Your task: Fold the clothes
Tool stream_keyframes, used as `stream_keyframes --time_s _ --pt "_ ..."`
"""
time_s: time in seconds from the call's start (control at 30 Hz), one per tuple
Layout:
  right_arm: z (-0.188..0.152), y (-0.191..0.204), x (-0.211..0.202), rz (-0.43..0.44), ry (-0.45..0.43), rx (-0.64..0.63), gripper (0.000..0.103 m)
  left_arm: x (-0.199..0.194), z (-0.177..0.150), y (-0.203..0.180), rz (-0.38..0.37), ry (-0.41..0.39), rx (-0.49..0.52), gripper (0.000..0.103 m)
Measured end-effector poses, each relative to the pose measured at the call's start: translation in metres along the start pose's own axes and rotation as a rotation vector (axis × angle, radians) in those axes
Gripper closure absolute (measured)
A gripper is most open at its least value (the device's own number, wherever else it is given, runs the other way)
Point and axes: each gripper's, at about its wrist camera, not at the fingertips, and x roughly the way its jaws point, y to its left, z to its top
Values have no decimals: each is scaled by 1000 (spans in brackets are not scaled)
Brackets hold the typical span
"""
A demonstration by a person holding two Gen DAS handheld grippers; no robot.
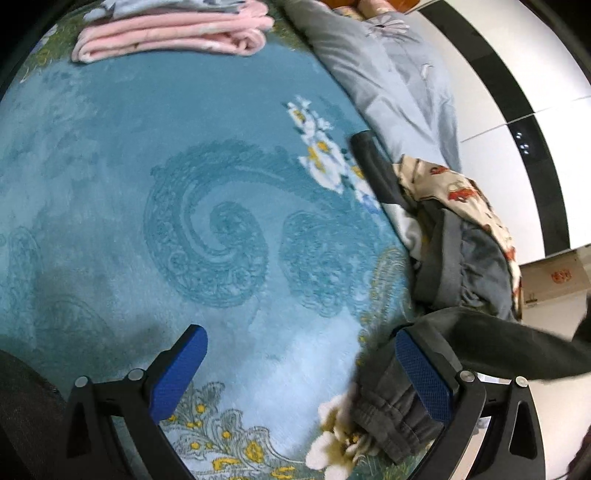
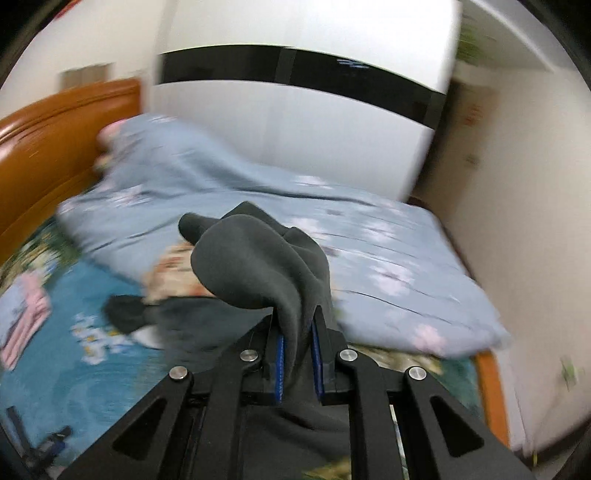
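Pink stack (image 1: 173, 31) sits folded on the bed (image 1: 110, 166) — pile (image 1: 458, 236) waits unfolded. Right gripper (image 2: 297, 347) clamps the grey garment (image 2: 258, 266), lifted; left gripper (image 1: 301, 373) gapes wide — barely started.

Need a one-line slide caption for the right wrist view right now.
Right gripper shut on a dark grey garment, lifted above the bed's blue floral quilt; background motion-blurred.

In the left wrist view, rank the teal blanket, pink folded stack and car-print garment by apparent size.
1. teal blanket, by far
2. pink folded stack
3. car-print garment; close to the stack and partly hidden, so this order is unsure
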Motion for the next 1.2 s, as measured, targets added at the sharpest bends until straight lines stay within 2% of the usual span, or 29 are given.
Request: stream_keyframes --time_s 0.17,0.23,0.3,0.37,0.43,0.6,0.67,0.7,0.73,0.8,0.9,0.97,1.0,1.13,1.2 --pt "-46 -124 -7 -249 29 182 91 -9 -2 -1 -30 5 1 0" --pt "-77 -167 -1 -334 76 251 91 -12 -4 -2 -41 2 5 0" --pt "-116 -201 13 -403 160 317 91 -12 -5 -5 -44 11 12 0" --pt "-154 -222 30 -434 260 372 91 -11 -8 -10 -43 26 28 0" --pt "-197 -235 49 -443 372 436 91 -9 -11 -16 -41 44 49 0" --pt "-247 -231 69 -386 468 563 89 -6 -27 -42 -11 80 140 0" --pt "-241 -216 71 -408 457 528 76 -2 -37 -52 -42 114 154 0" --pt "-233 -207 68 -422 425 494 61 2 -44 -56 -78 145 142 0" --pt "-224 -197 65 -434 389 458 50 6 -50 -59 -111 175 129 0" --pt "-207 -177 59 -457 315 385 48 15 -57 -60 -141 224 96 0" --pt "-175 -136 64 -331 214 292 40 21 -56 -50 -121 227 32 1" --pt "-159 -97 73 -106 192 203 32 22 -53 -43 -132 213 -15 1" --pt "-155 -68 79 -2 208 132 29 23 -52 -40 -134 207 -29 1" --pt "-145 61 109 396 293 -183 29 24 -50 -38 -124 193 -28 1" --pt "-149 111 120 474 319 -338 29 22 -48 -39 -121 187 -8 0"
